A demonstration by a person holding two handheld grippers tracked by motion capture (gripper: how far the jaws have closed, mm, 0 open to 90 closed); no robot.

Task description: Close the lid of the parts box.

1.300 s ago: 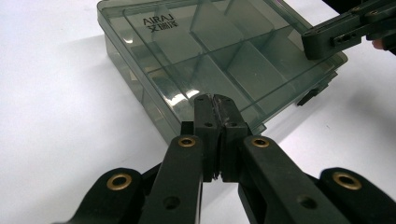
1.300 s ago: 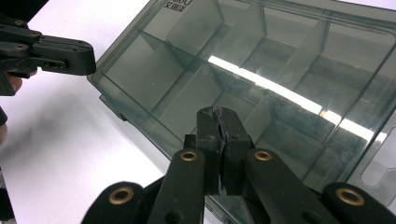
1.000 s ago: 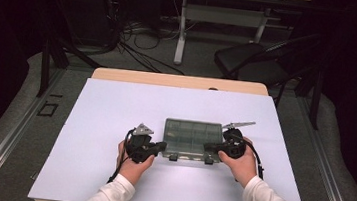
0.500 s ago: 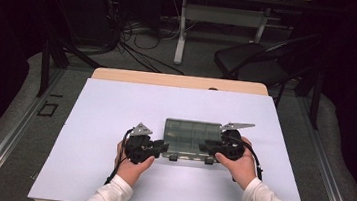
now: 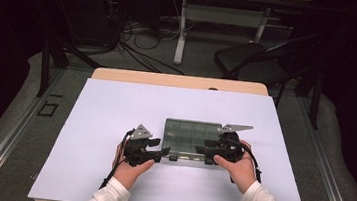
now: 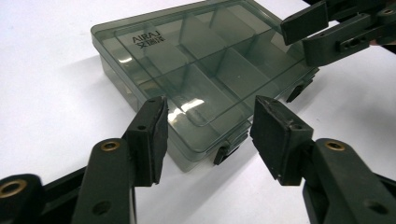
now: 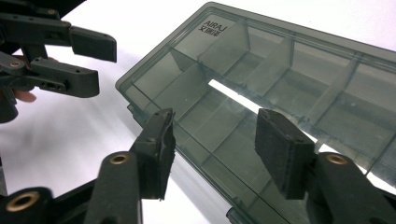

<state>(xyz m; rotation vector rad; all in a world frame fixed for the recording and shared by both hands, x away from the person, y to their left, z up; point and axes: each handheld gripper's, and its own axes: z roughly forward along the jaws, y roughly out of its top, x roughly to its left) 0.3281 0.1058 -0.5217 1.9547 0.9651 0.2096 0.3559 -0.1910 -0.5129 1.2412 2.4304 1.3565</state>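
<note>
Now both grippers' jaws, just opened, flank the closed organizer box [image 5: 192, 135] without touching.

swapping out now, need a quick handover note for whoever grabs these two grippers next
Left gripper: open, jaws have just been opening, nothing between them; it sits at the near left corner of the box.
Right gripper: open, jaws also just opened, holding nothing, over the box's near right end.
Box: clear grey plastic organiser with dividers, flat on the white table, lid shut, compartments look empty.
Done: both grippers have let go.
Left: probably the front latches and opening the lid.
</note>
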